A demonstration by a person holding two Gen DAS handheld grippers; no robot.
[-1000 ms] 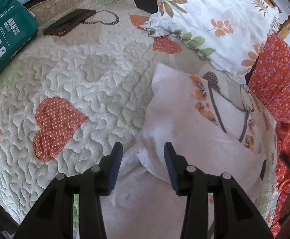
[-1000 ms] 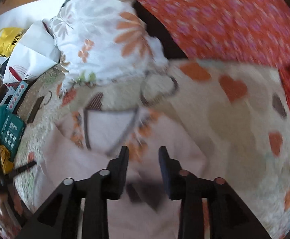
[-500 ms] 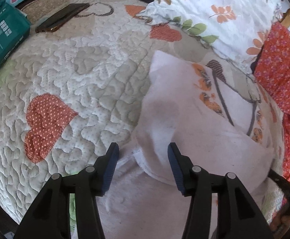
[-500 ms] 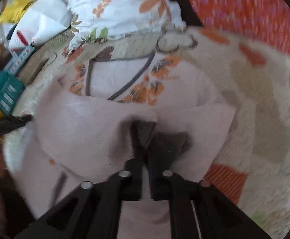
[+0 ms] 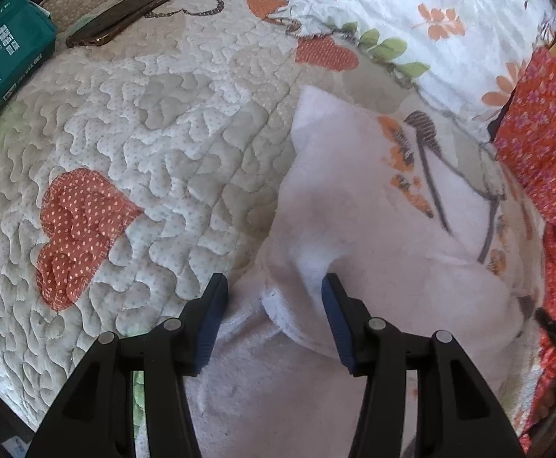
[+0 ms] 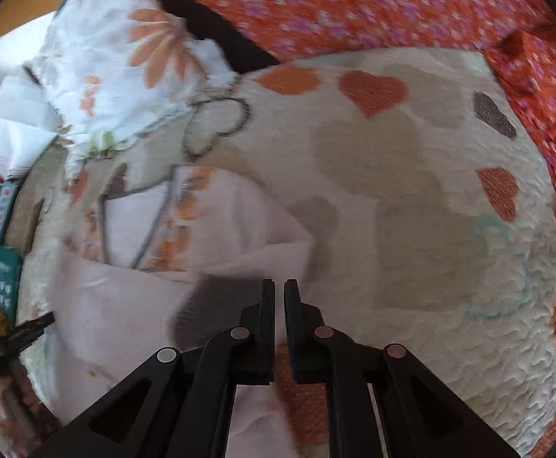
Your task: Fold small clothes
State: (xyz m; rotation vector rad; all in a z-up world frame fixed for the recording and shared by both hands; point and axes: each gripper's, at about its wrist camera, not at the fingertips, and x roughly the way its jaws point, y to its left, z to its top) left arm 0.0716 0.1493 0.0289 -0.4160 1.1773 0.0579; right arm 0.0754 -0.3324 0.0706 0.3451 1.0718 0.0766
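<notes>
Garment [image 5: 354, 206] is lying on the bed, a small pale pink piece with an orange and grey print, partly folded so that one flap is doubled back over the lower part. In the left wrist view it is spreading from under the camera up toward the floral pillow [image 5: 430, 19] at the head of the bed, its long axis running roughly that way, with its printed part nearest the pillow.

The left gripper [image 5: 274, 294] is pointing steeply down with its jaws parted, and the raised fold edge is sitting between them. The pads are not pressing on the cloth, so it is holding nothing.

The right gripper [image 6: 279, 294] is sitting at the garment's right border, over the quilt [image 6: 411, 191]. Its jaws are opening from a narrow gap and no cloth is showing between them, so it looks released. From there the garment is lying to the left and ahead, its right corner just beside the fingertips.

Judging from this, the left gripper is the better placed for the coming move, since the fold edge is already inside its jaws, while the right would have to shift left to reach cloth.

Further out, a phone [image 5: 121, 17] and a green box [image 5: 3, 57] are lying near the bed's far left corner, well apart from the garment, and a red floral cloth [image 6: 354, 4] is bordering the bed's right edge.
</notes>
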